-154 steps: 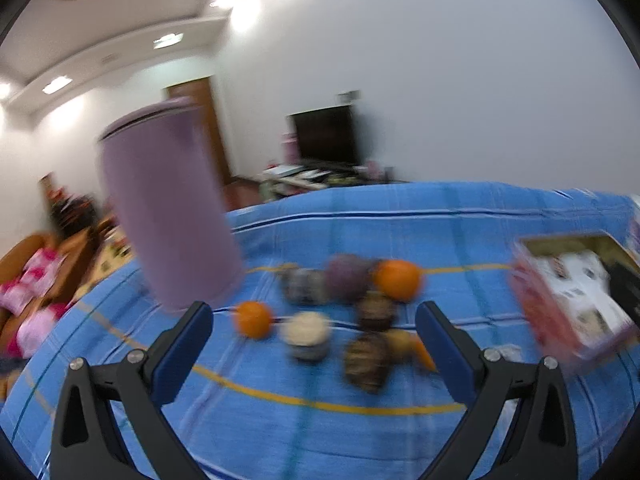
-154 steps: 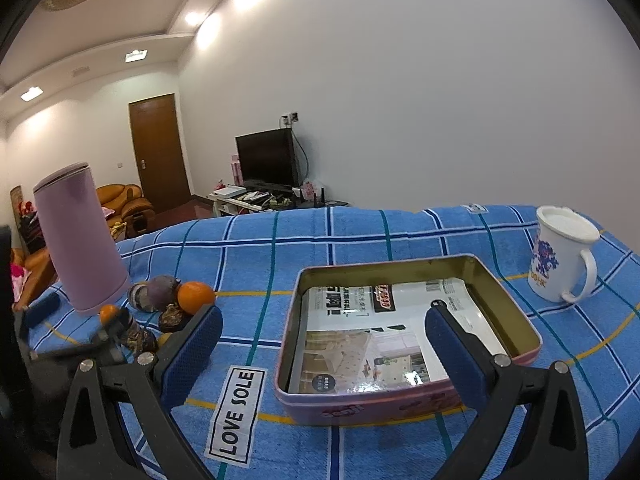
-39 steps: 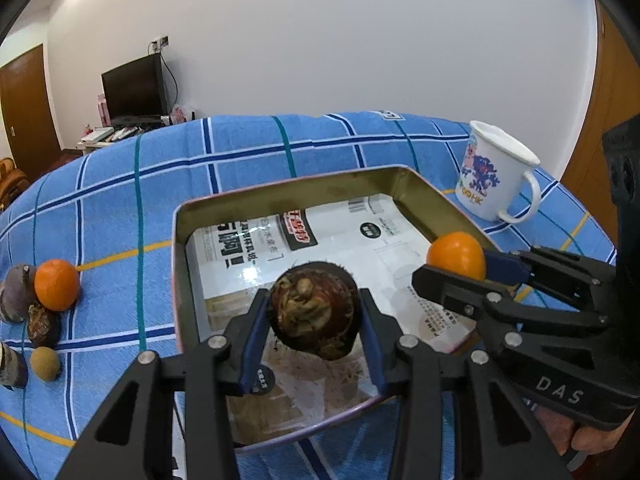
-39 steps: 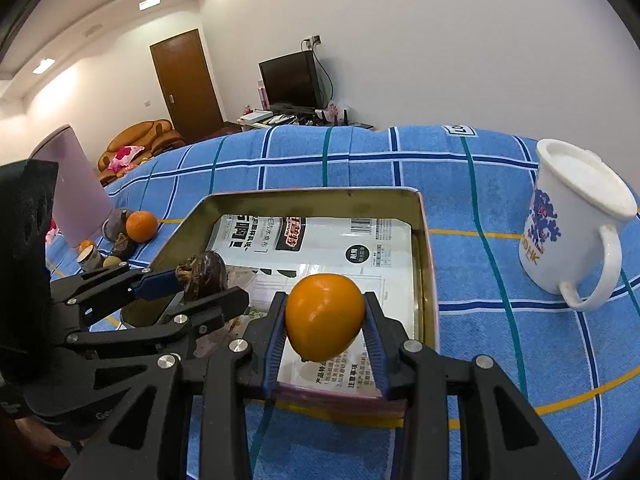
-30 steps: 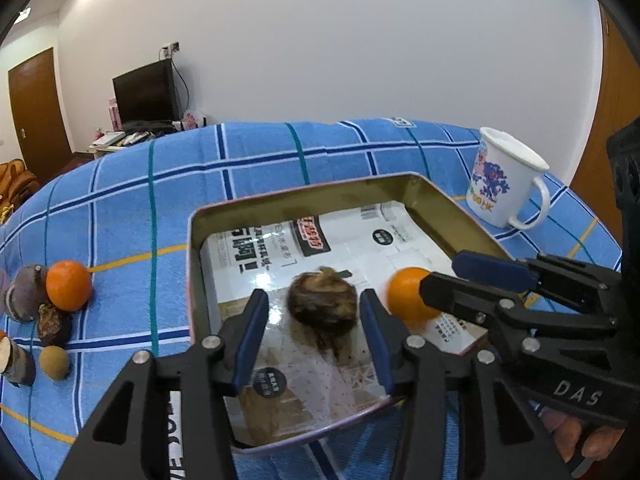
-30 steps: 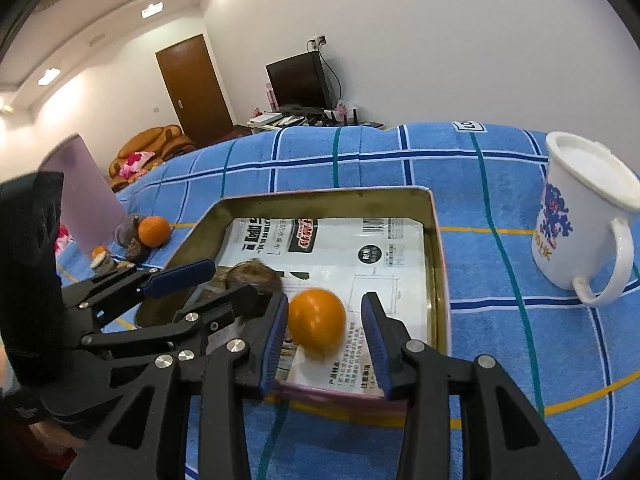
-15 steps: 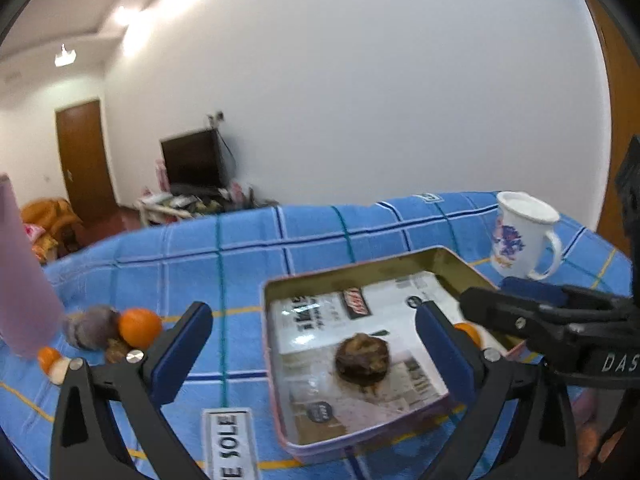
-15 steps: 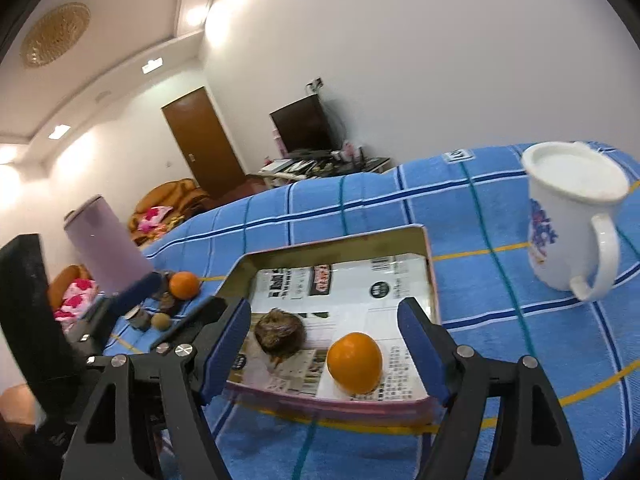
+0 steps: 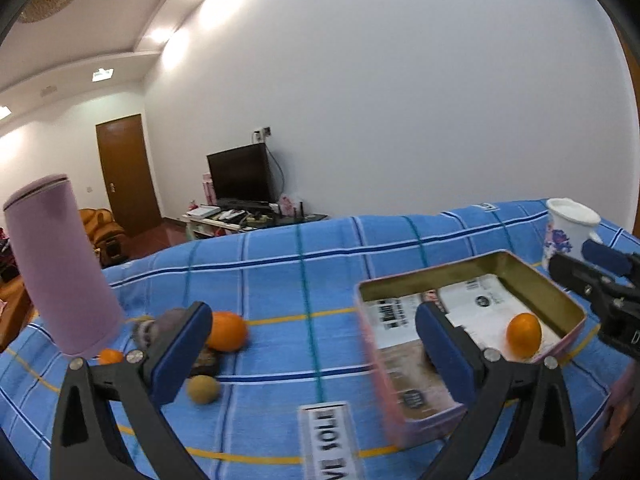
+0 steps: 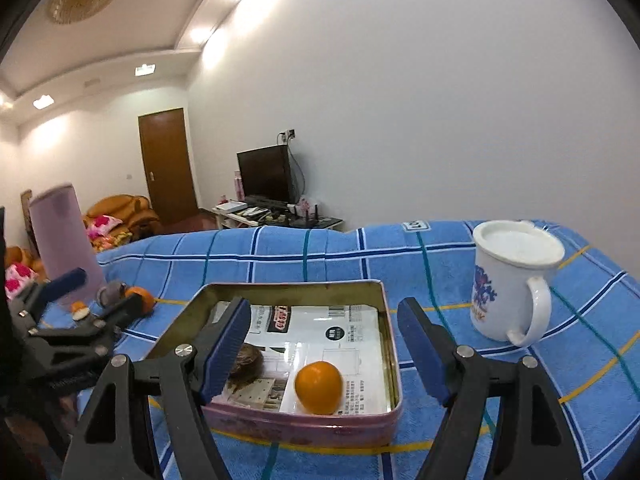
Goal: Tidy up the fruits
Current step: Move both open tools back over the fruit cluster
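Note:
A pink-walled metal tin [image 10: 304, 424] lined with printed paper holds an orange [image 10: 319, 387] and a brown hairy fruit [image 10: 247, 361]. The tin [image 9: 472, 268] and orange [image 9: 523, 334] also show in the left wrist view. My left gripper [image 9: 312, 348] is open and empty above the cloth between the tin and a loose fruit pile: an orange [image 9: 226, 331], a small tan fruit [image 9: 203, 389], a small orange [image 9: 110, 356] and dark fruits [image 9: 170, 318]. My right gripper [image 10: 324, 352] is open and empty above the tin's near edge.
A tall lilac cylinder [image 9: 60, 268] stands left of the fruit pile. A white lidded mug [image 10: 512, 280] stands right of the tin. A blue checked cloth [image 9: 304, 264] covers the table, with a "LOVE SOLE" label [image 9: 328, 440] near the front.
Both grippers let go of their fruits into the tin, opened wide and pulled back. The left gripper has swung left, so the fruit pile and lilac cylinder are nearer its centre.

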Demonstrator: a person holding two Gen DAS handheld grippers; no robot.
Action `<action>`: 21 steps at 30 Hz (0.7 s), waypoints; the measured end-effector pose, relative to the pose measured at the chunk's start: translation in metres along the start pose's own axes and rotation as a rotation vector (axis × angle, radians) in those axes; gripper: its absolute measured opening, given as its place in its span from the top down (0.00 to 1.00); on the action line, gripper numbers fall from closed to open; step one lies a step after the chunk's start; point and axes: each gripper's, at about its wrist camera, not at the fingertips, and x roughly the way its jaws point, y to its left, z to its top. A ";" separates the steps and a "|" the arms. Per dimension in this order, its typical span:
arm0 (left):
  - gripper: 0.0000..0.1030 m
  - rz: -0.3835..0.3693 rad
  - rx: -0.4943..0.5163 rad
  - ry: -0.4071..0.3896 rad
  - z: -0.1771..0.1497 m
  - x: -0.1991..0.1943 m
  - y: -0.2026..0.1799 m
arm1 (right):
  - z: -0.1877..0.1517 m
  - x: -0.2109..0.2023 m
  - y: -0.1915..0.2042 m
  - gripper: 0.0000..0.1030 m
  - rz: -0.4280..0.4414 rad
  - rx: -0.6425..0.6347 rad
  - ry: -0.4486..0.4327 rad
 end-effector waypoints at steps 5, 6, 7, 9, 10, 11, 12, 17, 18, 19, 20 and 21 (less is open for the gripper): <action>0.00 0.041 0.024 -0.012 -0.006 -0.002 0.022 | -0.001 -0.005 0.008 0.25 -0.017 -0.012 -0.026; 0.00 0.045 0.014 -0.011 -0.008 -0.002 0.030 | -0.002 -0.006 0.011 0.25 -0.021 -0.016 -0.030; 0.00 0.050 0.003 -0.008 -0.008 -0.002 0.035 | -0.002 -0.008 0.012 0.25 -0.020 -0.018 -0.032; 0.00 0.057 -0.008 -0.007 -0.009 -0.003 0.043 | -0.003 -0.008 0.019 0.25 -0.013 -0.030 -0.026; 0.00 0.064 -0.010 -0.011 -0.010 -0.003 0.048 | -0.004 -0.007 0.022 0.25 -0.012 -0.035 -0.019; 0.00 0.073 -0.011 -0.015 -0.010 -0.004 0.052 | -0.005 -0.007 0.025 0.25 -0.013 -0.040 -0.014; 0.00 0.084 -0.012 -0.018 -0.010 -0.004 0.056 | -0.005 -0.005 0.030 0.25 -0.012 -0.046 -0.007; 0.00 0.079 -0.080 0.007 -0.011 -0.002 0.083 | -0.008 -0.001 0.051 0.25 0.003 -0.074 0.022; 0.00 0.081 -0.089 0.009 -0.012 -0.002 0.086 | -0.008 0.000 0.055 0.25 0.008 -0.075 0.030; 0.00 0.094 -0.100 0.008 -0.012 -0.003 0.092 | -0.008 0.002 0.059 0.25 0.015 -0.074 0.038; 0.00 0.114 -0.104 0.002 -0.013 -0.004 0.096 | -0.009 0.004 0.063 0.25 0.023 -0.073 0.043; 0.00 0.137 -0.102 -0.006 -0.013 -0.003 0.100 | -0.009 0.006 0.069 0.25 0.032 -0.076 0.047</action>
